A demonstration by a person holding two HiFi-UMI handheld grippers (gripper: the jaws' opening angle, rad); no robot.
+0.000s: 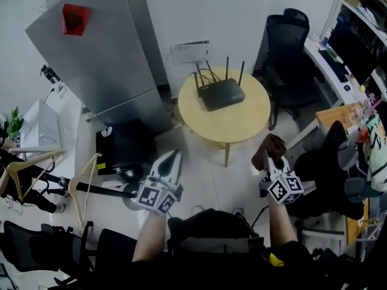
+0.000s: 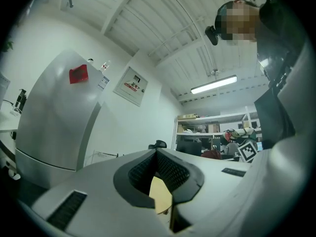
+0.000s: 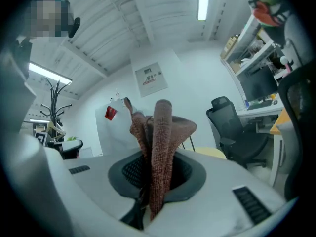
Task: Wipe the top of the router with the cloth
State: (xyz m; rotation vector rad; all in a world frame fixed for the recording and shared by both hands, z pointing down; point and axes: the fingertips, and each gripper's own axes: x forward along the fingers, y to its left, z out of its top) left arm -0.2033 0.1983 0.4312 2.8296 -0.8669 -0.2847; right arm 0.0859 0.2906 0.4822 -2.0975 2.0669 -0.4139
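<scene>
1. Head view: the router (image 1: 222,93) lies flat near the far edge of the round bench (image 1: 254,121), antennas up and its top unobstructed. Both claws are well short of the near edge, so wiping is judged not begun. The right claw (image 1: 272,157) carries the brown cloth (image 1: 269,147). The left claw (image 1: 172,161) carries nothing.
2. Left gripper view: the jaws meet at the tips with nothing between them. A sliver of bench shows through the gap behind the pads. This claw is judged spare, available to steady the router.
3. Right gripper view: the jaws are clamped on the cloth, which stands bunched beyond the tips. That likely leaves loose fabric forward as the wiping face.
</scene>
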